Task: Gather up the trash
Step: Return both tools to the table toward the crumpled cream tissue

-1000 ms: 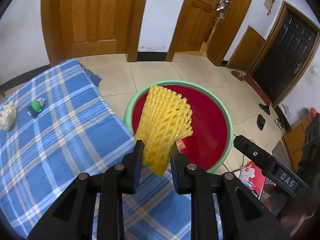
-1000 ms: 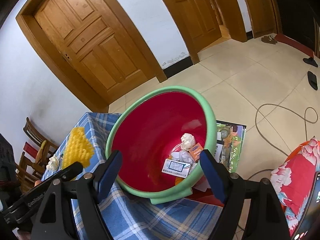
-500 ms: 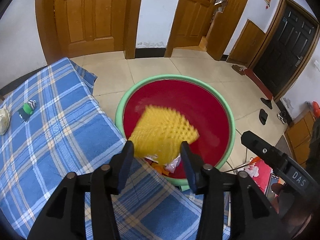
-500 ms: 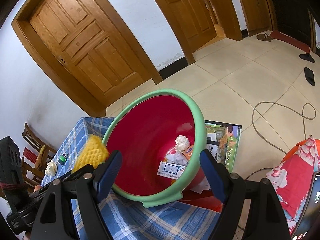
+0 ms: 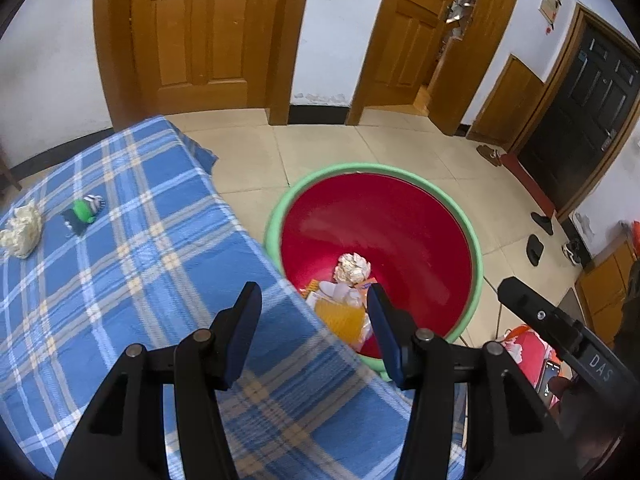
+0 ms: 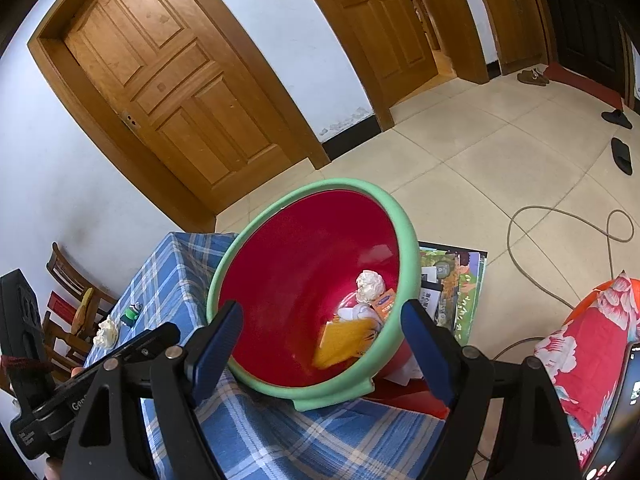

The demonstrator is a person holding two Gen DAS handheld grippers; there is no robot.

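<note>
A red bin with a green rim [image 5: 476, 248] [image 6: 404, 236] stands off the table's right edge. The yellow foam net [image 5: 340, 318] [image 6: 344, 340] lies inside it among a crumpled paper ball [image 5: 352, 268] [image 6: 370, 284] and wrappers. My left gripper [image 5: 314, 328] is open and empty above the table edge by the bin. My right gripper [image 6: 320, 344] is open, its jaws spread on either side of the bin's near rim, not touching it. On the blue plaid tablecloth [image 5: 120, 280] lie a white crumpled paper [image 5: 22, 230] [image 6: 106, 332] and a small green and black wrapper [image 5: 84, 210] [image 6: 131, 312].
Wooden doors and white walls stand behind. Tiled floor [image 5: 320, 148] lies beyond the bin, with slippers [image 5: 534, 250] and a cable [image 6: 560, 240]. Books [image 6: 456, 280] lie on the floor beside the bin. A wooden chair [image 6: 66, 280] stands by the table. A red floral cushion [image 6: 592, 352] sits right.
My left gripper opened and let go of the yellow foam net, which dropped into the bin. The right gripper stayed spread around the bin.
</note>
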